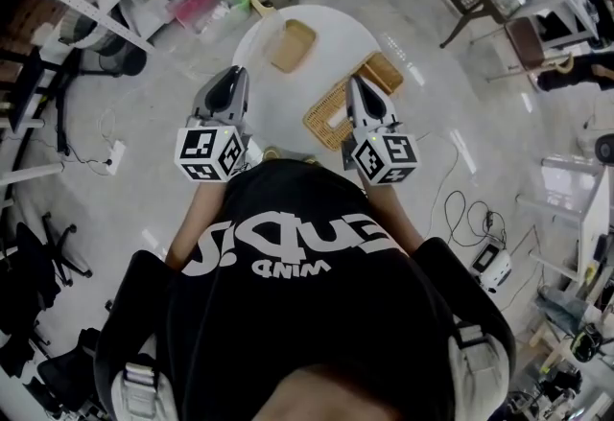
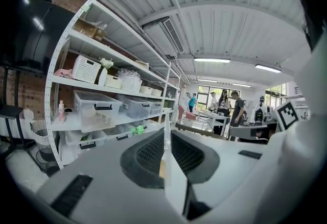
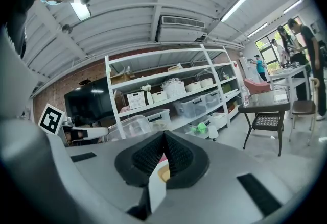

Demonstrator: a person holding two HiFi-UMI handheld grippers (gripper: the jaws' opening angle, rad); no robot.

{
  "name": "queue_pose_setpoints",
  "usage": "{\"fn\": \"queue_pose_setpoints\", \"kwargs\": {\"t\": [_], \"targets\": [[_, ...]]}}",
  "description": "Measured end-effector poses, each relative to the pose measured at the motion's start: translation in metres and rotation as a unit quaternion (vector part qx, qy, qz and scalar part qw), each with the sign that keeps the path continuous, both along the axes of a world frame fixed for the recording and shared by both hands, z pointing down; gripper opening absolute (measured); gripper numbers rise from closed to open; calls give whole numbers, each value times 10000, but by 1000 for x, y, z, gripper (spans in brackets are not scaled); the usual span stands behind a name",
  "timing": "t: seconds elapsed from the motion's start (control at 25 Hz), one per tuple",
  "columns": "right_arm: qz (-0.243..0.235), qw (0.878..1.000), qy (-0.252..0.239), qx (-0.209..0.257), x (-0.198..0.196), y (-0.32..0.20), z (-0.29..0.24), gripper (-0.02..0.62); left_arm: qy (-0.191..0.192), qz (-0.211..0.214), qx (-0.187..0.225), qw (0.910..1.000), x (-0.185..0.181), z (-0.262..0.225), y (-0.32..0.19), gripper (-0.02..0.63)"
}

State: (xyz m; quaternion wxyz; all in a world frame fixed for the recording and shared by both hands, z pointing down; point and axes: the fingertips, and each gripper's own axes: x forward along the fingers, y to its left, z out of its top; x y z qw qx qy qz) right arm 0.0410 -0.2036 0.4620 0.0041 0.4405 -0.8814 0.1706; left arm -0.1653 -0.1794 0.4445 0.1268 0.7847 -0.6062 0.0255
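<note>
Near the white table (image 1: 273,107) at upper centre, left gripper (image 1: 233,76) and right gripper (image 1: 357,83) each have jaws pressed together, empty. A woven mat (image 1: 326,117) lies beside the right one.

Left gripper (image 1: 233,76) jaws together; right gripper (image 1: 358,83) likewise

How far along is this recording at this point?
Done: nothing visible; the tray and woven mats lie on the table, untouched. In hand: nothing; left gripper and right gripper are shut, empty, held over the table's near side. Left: all handling.
</note>
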Motion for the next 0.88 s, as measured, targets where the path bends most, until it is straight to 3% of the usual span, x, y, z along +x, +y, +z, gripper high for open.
{"fn": "queue_pose_setpoints", "kwargs": {"t": [0.88], "targets": [[-3, 9999, 105, -63, 0, 1, 5, -2, 115, -27, -139, 9998, 1, 7, -1, 40]]}}
